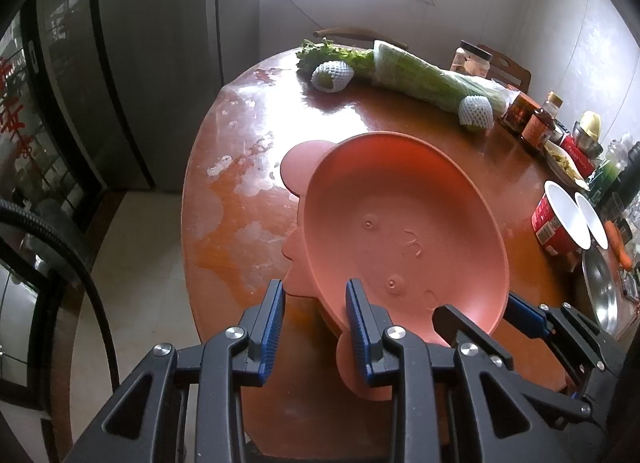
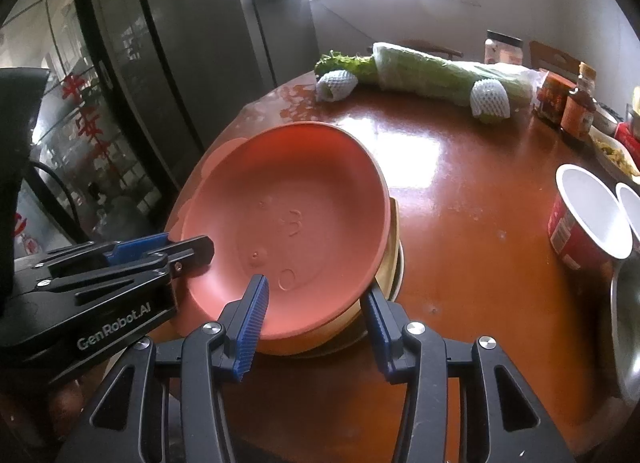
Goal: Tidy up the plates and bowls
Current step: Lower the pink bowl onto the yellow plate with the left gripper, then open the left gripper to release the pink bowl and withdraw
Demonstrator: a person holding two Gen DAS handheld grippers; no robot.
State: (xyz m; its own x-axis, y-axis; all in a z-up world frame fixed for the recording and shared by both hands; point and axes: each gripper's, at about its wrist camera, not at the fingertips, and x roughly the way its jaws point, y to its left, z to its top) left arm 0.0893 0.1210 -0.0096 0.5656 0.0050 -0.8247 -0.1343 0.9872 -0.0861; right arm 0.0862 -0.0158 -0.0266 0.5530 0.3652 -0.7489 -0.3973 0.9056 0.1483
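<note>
A pink plate [image 1: 400,223] [image 2: 300,215] with ear-shaped tabs hangs tilted over a stack near the round wooden table's [image 2: 460,183] edge. Under it I see a yellowish bowl [image 2: 394,231] sitting on a white plate [image 2: 400,275]. My left gripper [image 1: 316,299] [image 2: 172,247] is shut on the pink plate's left rim, one finger inside and one outside. My right gripper [image 2: 316,303] [image 1: 484,315] clamps the plate's near right rim; its left finger lies on the plate's inner face, its right finger outside the rim. Most of the stack below is hidden.
A wrapped cabbage [image 1: 432,79] and two foam-netted fruits [image 1: 332,75] [image 1: 476,111] lie at the table's far side. Jars and bottles [image 1: 536,123], two red cups [image 2: 588,219] and a steel basin [image 2: 628,323] crowd the right. The table edge drops to a tiled floor on the left.
</note>
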